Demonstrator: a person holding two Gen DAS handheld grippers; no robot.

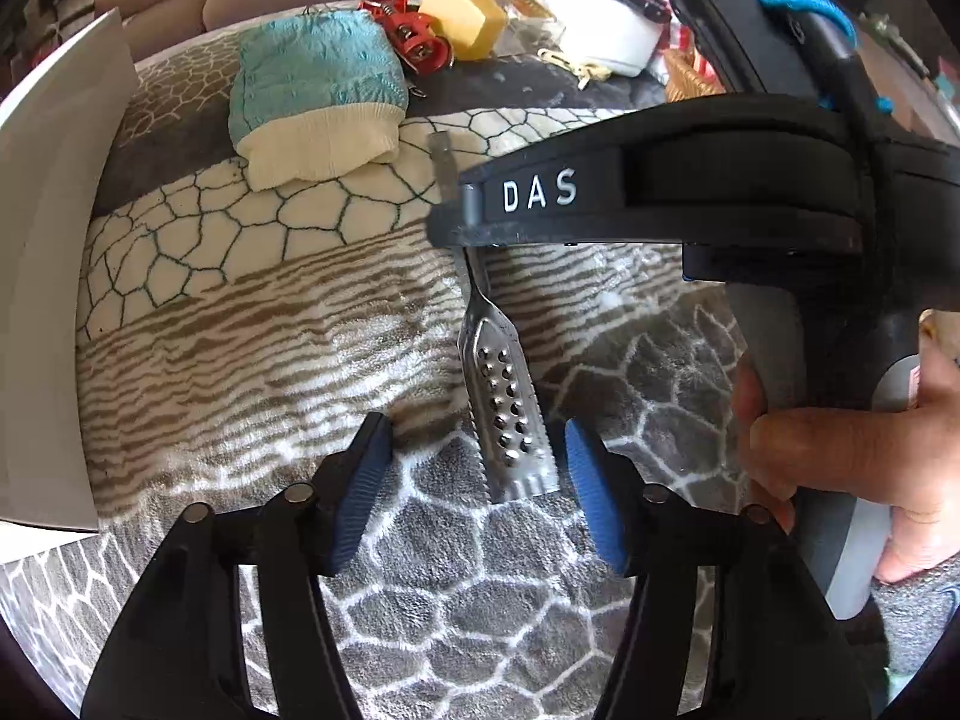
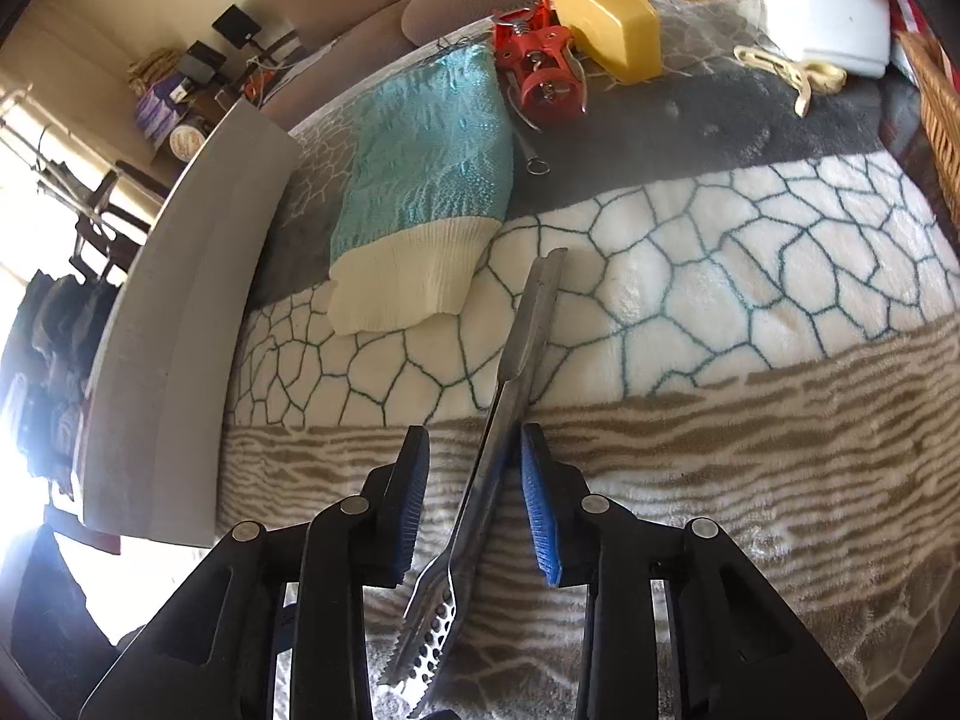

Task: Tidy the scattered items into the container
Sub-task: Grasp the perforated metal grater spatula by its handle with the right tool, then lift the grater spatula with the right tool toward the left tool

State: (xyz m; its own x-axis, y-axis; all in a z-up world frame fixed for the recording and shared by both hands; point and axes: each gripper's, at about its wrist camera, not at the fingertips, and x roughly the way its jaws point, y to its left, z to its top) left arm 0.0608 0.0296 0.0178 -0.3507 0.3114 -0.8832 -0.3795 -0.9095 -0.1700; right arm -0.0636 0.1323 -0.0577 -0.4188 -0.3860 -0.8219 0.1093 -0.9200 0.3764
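Note:
A metal scaler tool with a perforated, toothed head [image 1: 507, 414] lies on the patterned blanket [image 1: 270, 324]. My left gripper [image 1: 480, 480] is open, its blue pads on either side of the tool's head. My right gripper [image 2: 474, 498] is open around the tool's handle [image 2: 516, 354], the right pad close against it. From the left wrist view the right gripper [image 1: 600, 198] reaches over the handle from the right. A white container wall [image 1: 54, 276] stands at the left, also visible in the right wrist view [image 2: 180, 324].
A teal and cream knitted piece [image 2: 426, 180], a red metal tool [image 2: 540, 72], a yellow block [image 2: 606, 12], a cream clip [image 2: 786, 75] and a white box [image 2: 840, 12] lie further back. A wicker basket [image 2: 936, 102] is at the far right.

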